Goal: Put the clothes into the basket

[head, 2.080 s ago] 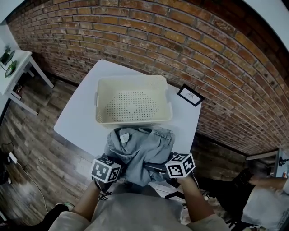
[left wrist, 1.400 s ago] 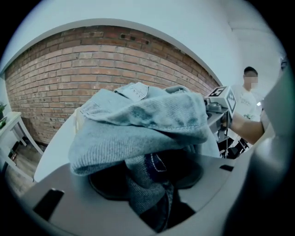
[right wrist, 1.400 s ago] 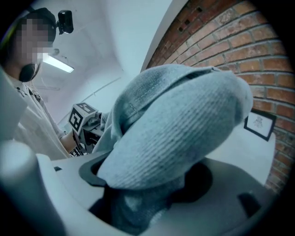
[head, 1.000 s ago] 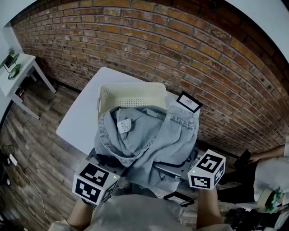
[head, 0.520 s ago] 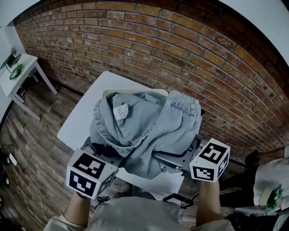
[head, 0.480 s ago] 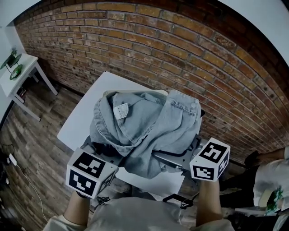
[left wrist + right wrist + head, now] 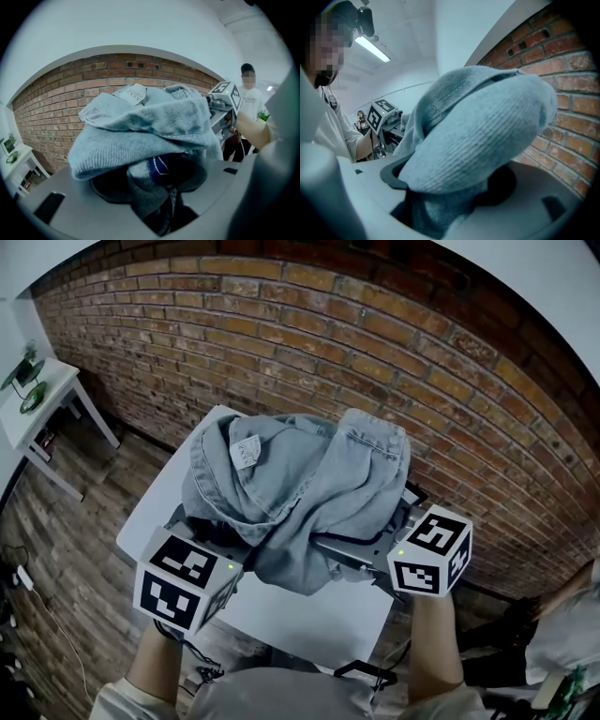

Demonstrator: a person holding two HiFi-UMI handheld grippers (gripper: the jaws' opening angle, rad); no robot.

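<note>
Two hand-held grippers, left and right, clamp one denim garment.

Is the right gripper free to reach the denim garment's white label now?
Probably not: the right gripper is clamped on the denim garment, sharing its weight with the left gripper, and the white label sits on top, toward the left.

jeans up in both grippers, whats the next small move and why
Probably lower them slowly, jaws kept closed. The left gripper and right gripper are both clamped on the jeans, which hang clear above the table and cover its far half. The basket does not show, likely hidden beneath, so find it before releasing.
</note>
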